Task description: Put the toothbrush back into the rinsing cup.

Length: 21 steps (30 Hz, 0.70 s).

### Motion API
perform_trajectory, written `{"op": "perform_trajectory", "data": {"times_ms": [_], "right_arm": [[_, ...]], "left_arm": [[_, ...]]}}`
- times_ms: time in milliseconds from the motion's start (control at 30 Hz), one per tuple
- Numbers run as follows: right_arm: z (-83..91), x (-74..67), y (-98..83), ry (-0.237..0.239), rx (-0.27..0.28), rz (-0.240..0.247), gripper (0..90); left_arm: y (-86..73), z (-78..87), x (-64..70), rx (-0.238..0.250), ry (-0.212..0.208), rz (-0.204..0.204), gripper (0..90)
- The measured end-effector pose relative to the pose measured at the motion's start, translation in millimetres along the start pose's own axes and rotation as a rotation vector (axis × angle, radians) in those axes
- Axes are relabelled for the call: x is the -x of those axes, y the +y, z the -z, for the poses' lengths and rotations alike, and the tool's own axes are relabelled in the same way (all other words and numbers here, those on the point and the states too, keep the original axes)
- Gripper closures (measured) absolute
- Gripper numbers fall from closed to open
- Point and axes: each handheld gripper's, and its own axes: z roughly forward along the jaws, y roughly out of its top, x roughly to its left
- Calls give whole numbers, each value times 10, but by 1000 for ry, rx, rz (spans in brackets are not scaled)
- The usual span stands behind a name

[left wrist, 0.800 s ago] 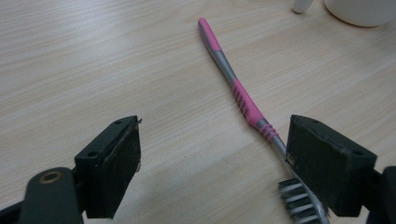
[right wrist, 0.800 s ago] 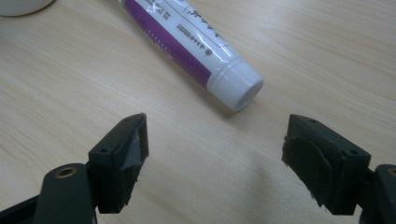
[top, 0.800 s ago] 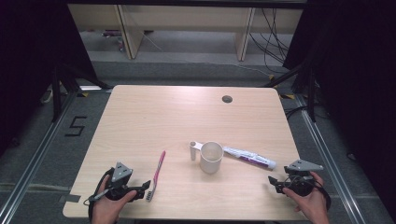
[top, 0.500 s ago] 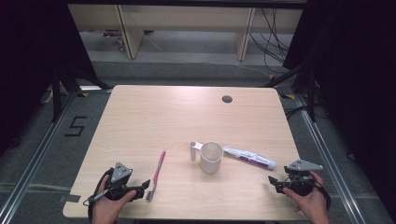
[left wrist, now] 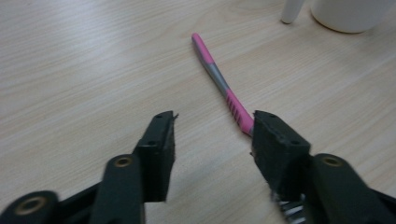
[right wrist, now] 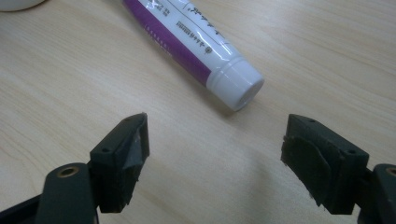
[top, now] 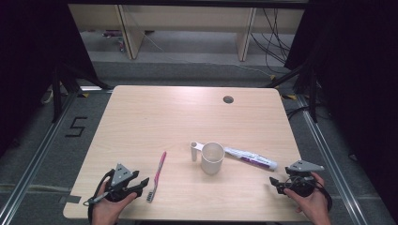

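Note:
A pink and grey toothbrush [top: 157, 174] [left wrist: 219, 79] lies on the wooden table, bristle end toward the front edge. My left gripper [top: 142, 183] [left wrist: 212, 135] rests just left of it, open, with nothing between its jaws; its right jaw hides the brush head. Mid-table stands a white mug [top: 212, 157] [left wrist: 350, 14] with its handle [top: 195, 151] to the left. A white and purple toothpaste tube [top: 251, 158] [right wrist: 187, 42] lies right of the mug, its cap [right wrist: 236, 86] toward my right gripper [top: 275, 183] [right wrist: 215, 149]. That gripper is open and empty, a little short of the cap.
The light wood table [top: 164, 122] has a round cable hole [top: 228, 99] near its far right. Metal rails and dark floor surround the table, with a "5" marked on the floor [top: 77, 126] at the left. Shelving legs stand behind.

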Motion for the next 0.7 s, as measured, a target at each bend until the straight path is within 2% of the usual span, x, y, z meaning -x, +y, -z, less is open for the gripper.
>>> {"op": "perform_trajectory", "data": {"times_ms": [67, 133, 200, 233, 300, 367, 400, 467, 500, 567, 600, 667, 700], "right_arm": [[18, -15, -1, -11, -14, -25, 239], [13, -7, -3, -8, -7, -16, 239], [24, -11, -4, -16, -11, -18, 240], [12, -5, -6, -7, -3, -14, 240], [29, -14, -5, -17, -12, -18, 241], [31, -16, -4, -17, -11, -18, 242], [28, -16, -5, -16, -11, -16, 242], [28, -17, -6, -14, -13, -18, 242], [27, -14, -5, -14, -12, -17, 242], [31, -22, -3, -12, -17, -28, 242], [19, -17, -4, 0, -14, -29, 242], [19, -22, -8, 0, -15, -33, 242], [23, -17, -14, -13, -9, -13, 242]], "left_arm": [[5, 1, 3, 0, -2, -11, 636], [10, -5, 33, 27, -8, 0, 670], [28, 16, 33, 14, -8, -38, 746], [28, 15, 41, 19, -11, -41, 768], [32, 12, 58, 16, -17, -46, 802], [32, 8, 66, 21, -23, -50, 814], [37, 0, 97, 34, -32, -34, 836], [42, 6, 109, 30, -31, -38, 852], [50, 11, 110, 21, -51, -58, 856], [54, 6, 121, 18, -51, -53, 862], [58, -5, 129, 10, -67, -62, 864], [58, -21, 142, 21, -62, -55, 865], [66, -25, 143, 13, -57, -68, 868]]}}
